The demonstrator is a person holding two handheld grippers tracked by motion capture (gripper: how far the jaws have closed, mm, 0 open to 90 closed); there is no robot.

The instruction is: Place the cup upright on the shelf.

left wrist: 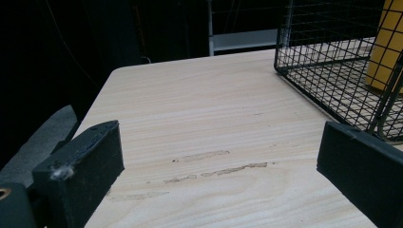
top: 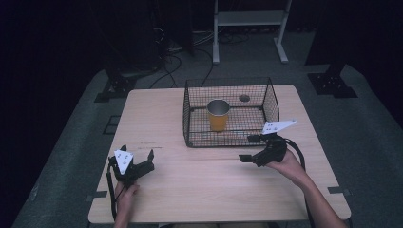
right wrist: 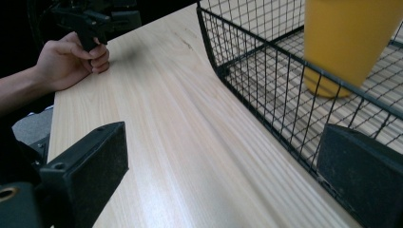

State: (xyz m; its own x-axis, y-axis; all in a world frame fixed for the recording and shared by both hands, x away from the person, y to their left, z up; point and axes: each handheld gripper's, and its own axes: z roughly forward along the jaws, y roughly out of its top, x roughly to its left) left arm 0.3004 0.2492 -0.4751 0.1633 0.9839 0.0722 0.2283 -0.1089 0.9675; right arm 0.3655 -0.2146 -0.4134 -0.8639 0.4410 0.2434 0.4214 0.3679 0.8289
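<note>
A yellow cup (top: 218, 115) with a silver rim stands upright inside a black wire basket (top: 190, 118) on the far half of the wooden table (top: 204, 190). My left gripper (top: 138, 153) rests at the near left of the table, open, with bare wood between its jaws. My right gripper (top: 250, 148) sits just in front of the basket's near right corner, open and holding nothing. The right gripper view shows the cup (right wrist: 349, 42) behind the basket mesh (right wrist: 266, 90), close ahead. In the left gripper view the basket (left wrist: 328, 71) and cup (left wrist: 386, 45) appear at the far right.
A small round hole (top: 244, 98) lies in the tabletop behind the basket. A white metal frame (top: 249, 21) and cables stand on the floor beyond the table. In the right gripper view the other hand (right wrist: 71, 59) holds its gripper at the far left.
</note>
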